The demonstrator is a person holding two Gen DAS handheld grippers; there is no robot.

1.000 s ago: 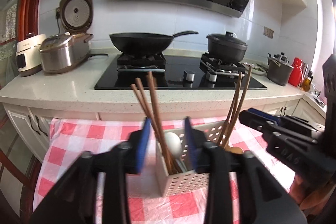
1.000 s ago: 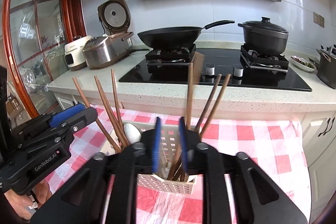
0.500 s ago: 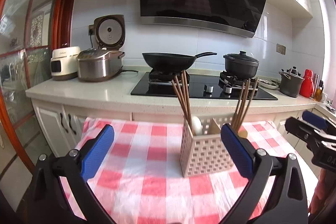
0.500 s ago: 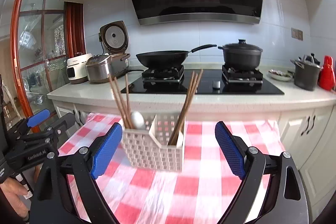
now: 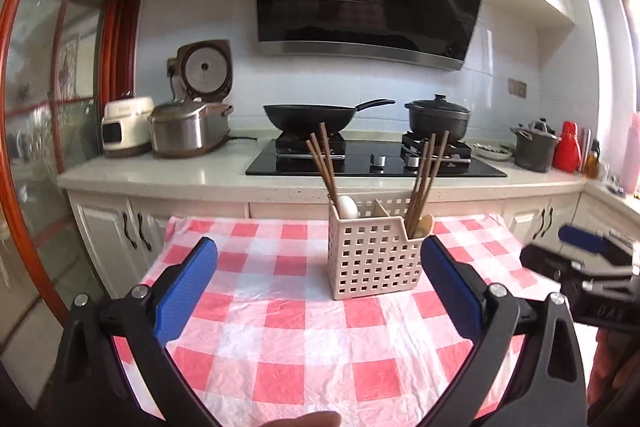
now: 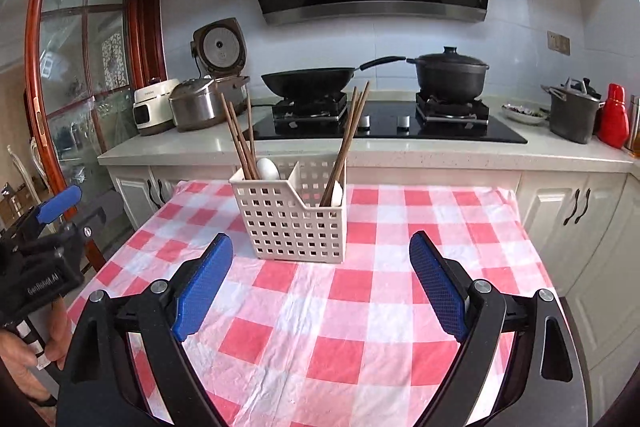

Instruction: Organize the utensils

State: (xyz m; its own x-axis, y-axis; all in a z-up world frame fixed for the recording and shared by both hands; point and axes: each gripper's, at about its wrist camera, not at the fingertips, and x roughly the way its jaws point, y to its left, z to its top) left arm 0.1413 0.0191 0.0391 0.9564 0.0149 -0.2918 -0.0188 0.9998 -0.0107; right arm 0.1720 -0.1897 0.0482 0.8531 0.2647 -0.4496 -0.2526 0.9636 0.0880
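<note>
Perforated plastic caddy [image 5: 374,259] (boxy, cream) holds slender wooden chopsticks [image 5: 323,163]

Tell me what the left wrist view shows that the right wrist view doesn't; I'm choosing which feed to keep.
Only the left wrist view shows a wooden spoon bowl in the basket's right compartment and the right hand-held gripper from the side. Only the right wrist view shows the left hand-held gripper and the hand gripping it. Both show the white basket, chopsticks in each compartment, a white spoon, the checked cloth, wok and pot.
</note>
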